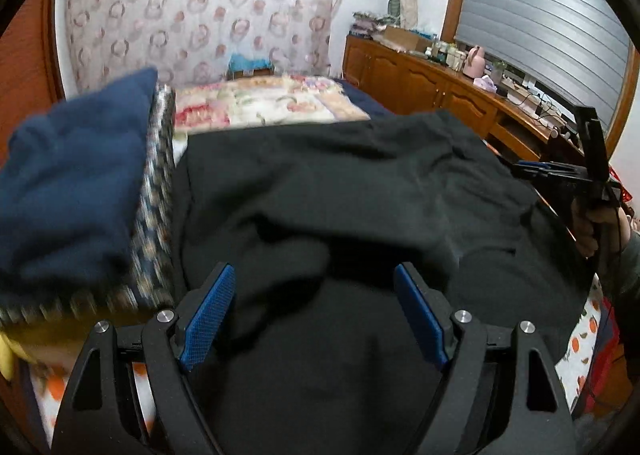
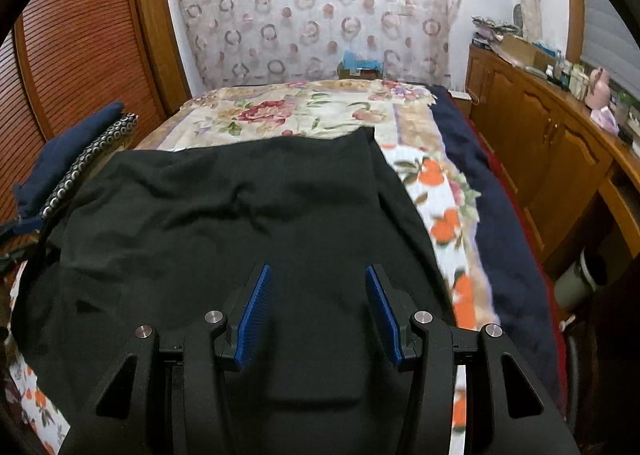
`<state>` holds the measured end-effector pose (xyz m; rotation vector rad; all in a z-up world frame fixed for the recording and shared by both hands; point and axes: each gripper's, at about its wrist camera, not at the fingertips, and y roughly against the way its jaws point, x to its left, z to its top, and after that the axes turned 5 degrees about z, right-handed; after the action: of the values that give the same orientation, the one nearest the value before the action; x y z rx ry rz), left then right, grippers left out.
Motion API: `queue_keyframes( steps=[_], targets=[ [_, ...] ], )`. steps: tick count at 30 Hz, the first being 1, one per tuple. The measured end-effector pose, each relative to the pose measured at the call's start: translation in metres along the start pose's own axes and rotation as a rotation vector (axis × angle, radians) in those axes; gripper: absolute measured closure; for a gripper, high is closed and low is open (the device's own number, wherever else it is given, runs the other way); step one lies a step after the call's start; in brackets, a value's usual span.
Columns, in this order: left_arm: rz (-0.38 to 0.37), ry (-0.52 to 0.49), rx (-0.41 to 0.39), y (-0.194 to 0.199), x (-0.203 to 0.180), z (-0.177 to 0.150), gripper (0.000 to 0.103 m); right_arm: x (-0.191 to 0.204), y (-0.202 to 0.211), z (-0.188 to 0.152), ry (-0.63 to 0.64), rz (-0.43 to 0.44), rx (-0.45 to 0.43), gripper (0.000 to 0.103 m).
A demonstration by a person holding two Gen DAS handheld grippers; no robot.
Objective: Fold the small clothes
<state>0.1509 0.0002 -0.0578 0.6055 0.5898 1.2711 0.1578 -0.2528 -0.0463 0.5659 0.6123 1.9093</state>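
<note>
Now the black garment (image 1: 340, 195) lies spread and rumpled on the bed (image 2: 436, 191), ready for folding. Left gripper (image 1: 314, 311) hovers over its near part, jaws wide and empty; right gripper (image 2: 318, 313) likewise, jaws half apart, probably lining up to pinch cloth.

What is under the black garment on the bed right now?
The black garment lies on the fruit-print sheet, which shows past its right edge and near corner. At its left edge it meets a stack of folded clothes. Whatever lies beneath its middle is covered.
</note>
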Motion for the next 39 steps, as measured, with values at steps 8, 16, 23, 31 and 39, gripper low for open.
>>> queue_keyframes(
  steps=[8, 16, 23, 31, 39],
  targets=[
    [0.02, 0.008, 0.006, 0.014, -0.003, -0.035, 0.021, -0.001, 0.019, -0.02, -0.019, -0.017, -0.003, 0.052],
    [0.036, 0.015, 0.026, 0.017, 0.006, -0.051, 0.021, -0.01, 0.025, -0.022, -0.059, -0.016, -0.018, 0.052],
    [0.084, -0.008, 0.084, 0.007, 0.005, -0.053, 0.021, -0.007, 0.012, -0.015, -0.059, -0.046, -0.001, 0.052],
    [0.126, -0.048, 0.105, 0.002, -0.001, -0.053, 0.013, -0.003, 0.003, -0.012, -0.026, -0.064, 0.009, 0.052],
    [0.136, -0.049, 0.124, 0.0, -0.002, -0.054, 0.0, -0.001, -0.015, -0.014, 0.015, -0.087, 0.048, 0.052]
  ],
)
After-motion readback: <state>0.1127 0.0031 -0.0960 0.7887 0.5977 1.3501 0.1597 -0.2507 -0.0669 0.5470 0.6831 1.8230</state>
